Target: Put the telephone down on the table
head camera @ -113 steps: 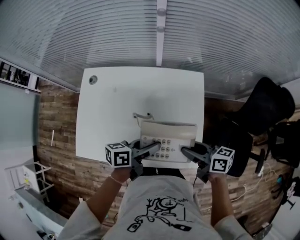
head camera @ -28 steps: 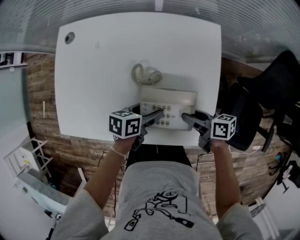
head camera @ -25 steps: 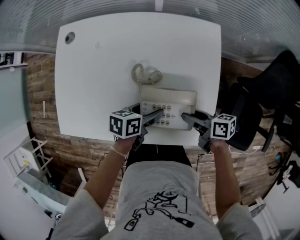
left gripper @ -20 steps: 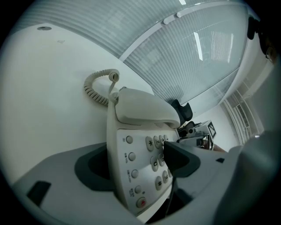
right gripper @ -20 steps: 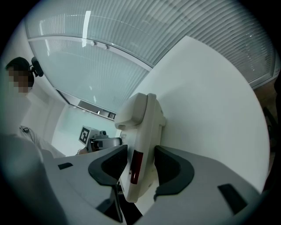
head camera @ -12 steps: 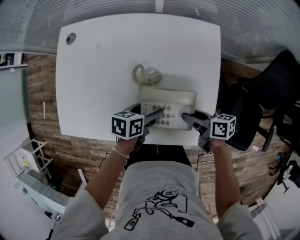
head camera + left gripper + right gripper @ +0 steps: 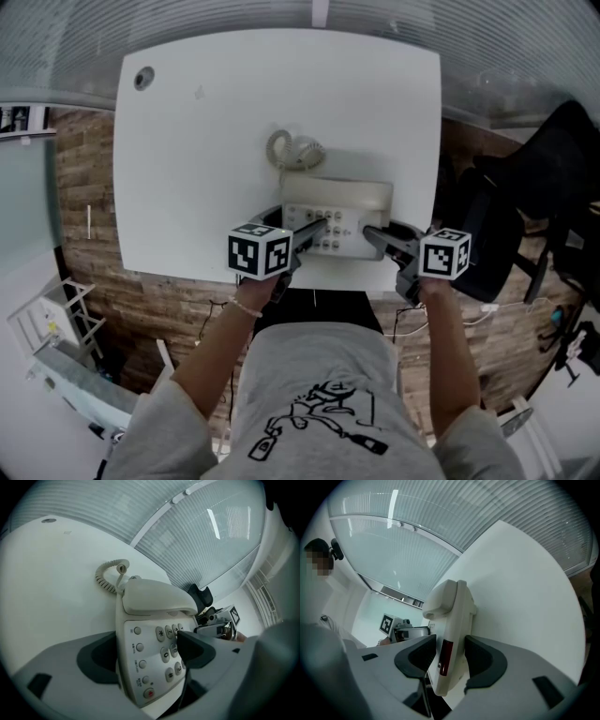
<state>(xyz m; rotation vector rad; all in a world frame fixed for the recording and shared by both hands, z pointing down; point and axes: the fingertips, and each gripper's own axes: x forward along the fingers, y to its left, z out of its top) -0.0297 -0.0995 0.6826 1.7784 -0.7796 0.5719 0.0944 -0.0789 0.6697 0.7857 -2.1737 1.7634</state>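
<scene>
The beige telephone (image 7: 336,220) lies flat on the white table (image 7: 206,141) near its front edge, with the handset (image 7: 159,599) in its cradle and the coiled cord (image 7: 292,150) behind it. My left gripper (image 7: 298,221) straddles the phone's left edge. Its jaws are opening: one tip hovers over the keypad (image 7: 168,653) and the other stands beside the casing. My right gripper (image 7: 380,231) is shut on the phone's right edge (image 7: 450,667), with a dark pad against each face.
A black office chair (image 7: 534,206) stands to the right of the table. There is a round cable hole (image 7: 143,77) in the far left corner of the tabletop. Ribbed glass panels rise behind the table, and brick-pattern flooring shows on both sides.
Since the earliest frame the telephone has gone from the table's front edge to further in, with its cord now coiled behind it. Over the last second the left gripper's cube tilted slightly; the right kept still.
</scene>
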